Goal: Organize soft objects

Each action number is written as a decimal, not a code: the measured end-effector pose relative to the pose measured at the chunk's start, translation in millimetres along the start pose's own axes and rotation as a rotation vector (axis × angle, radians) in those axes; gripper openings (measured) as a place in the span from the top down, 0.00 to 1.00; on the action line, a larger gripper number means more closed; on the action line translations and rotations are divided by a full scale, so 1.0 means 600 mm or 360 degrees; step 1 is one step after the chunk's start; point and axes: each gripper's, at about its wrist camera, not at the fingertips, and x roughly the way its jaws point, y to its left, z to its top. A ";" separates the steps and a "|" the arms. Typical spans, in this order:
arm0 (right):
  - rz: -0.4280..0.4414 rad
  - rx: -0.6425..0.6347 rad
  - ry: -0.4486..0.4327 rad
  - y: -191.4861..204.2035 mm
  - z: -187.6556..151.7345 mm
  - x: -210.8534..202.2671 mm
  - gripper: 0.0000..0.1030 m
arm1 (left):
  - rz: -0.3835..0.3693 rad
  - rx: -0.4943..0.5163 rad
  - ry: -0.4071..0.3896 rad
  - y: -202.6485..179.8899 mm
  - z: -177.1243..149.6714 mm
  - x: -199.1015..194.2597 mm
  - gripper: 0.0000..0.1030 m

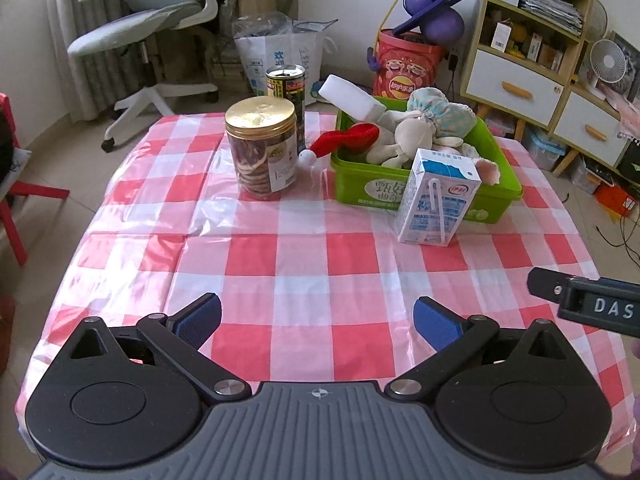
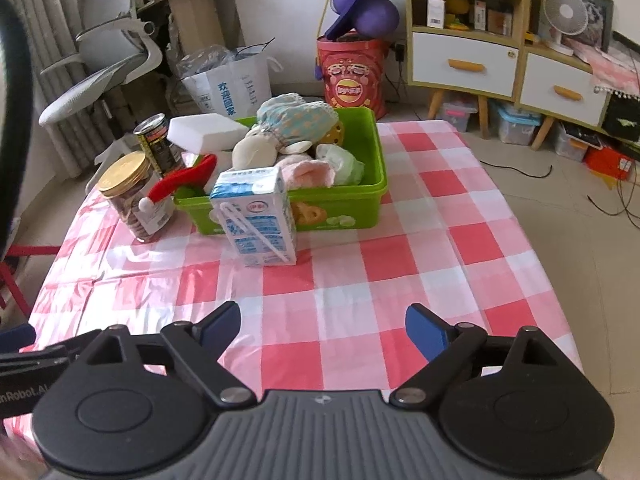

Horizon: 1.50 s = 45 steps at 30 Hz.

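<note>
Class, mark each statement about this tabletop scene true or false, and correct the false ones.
1. The green bin holds soft toys. True.
2. The milk carton lies inside the bin. False: it stands on the tablecloth in front of the bin.
3. The red Santa hat hangs over the bin's rim. True.
4. The right gripper holds a toy. False: it is open and holds nothing.
5. The gold-lidded jar is tipped over. False: it stands upright.
</note>
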 end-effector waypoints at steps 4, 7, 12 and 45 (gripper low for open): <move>0.0008 -0.0010 0.0006 0.006 -0.001 0.002 0.28 | -0.0004 0.0007 0.0001 -0.001 0.000 -0.001 0.05; 0.0007 -0.0008 0.0008 0.007 -0.001 0.002 0.27 | 0.0000 0.0018 -0.0003 -0.003 -0.002 -0.001 0.05; 0.0001 0.0000 0.0019 0.006 -0.004 0.004 0.27 | 0.0000 0.0024 0.0004 -0.006 -0.003 0.001 0.05; 0.0000 0.0003 0.0039 0.002 -0.005 0.008 0.27 | -0.0011 0.0053 0.0020 -0.017 -0.007 0.002 0.05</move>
